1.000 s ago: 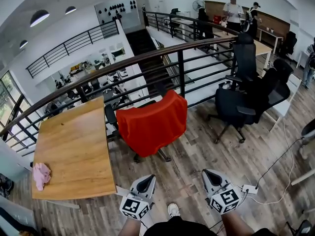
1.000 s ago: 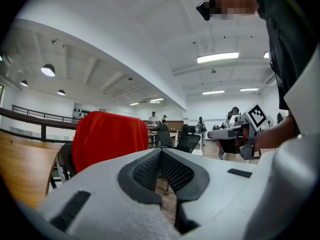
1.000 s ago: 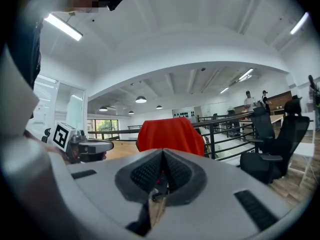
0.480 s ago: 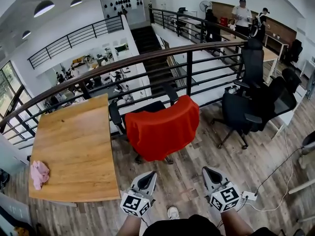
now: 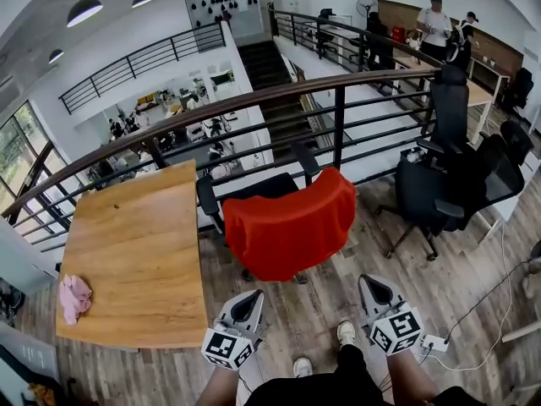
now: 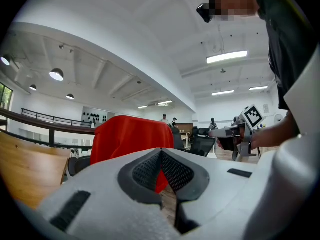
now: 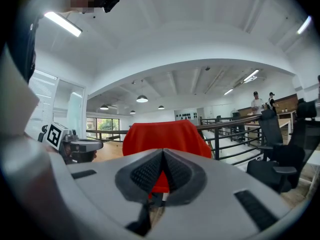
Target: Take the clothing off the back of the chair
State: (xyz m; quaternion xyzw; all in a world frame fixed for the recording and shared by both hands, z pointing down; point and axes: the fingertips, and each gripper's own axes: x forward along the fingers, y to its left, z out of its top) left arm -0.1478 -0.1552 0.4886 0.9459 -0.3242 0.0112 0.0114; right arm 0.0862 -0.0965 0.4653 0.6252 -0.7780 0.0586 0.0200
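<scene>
red garment (image 5: pixel 292 227): one, frame centre, draped over one office chair's (image 5: pixel 258 186) back, long axis left-right, right end higher | left tool (image 5: pixel 250 301): closed, empty | right tool (image 5: pixel 377 288): closed, empty, lower frame

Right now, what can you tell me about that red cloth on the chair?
The cloth is plain bright red, a soft-looking fabric with no print that shows. It is draped over the backrest of a black chair, hiding the back completely and hanging down in loose folds, with its top edge curving along the backrest. The chair stands on the wood floor beside the table, its seat toward the railing. Only the chair touches the cloth.
</scene>
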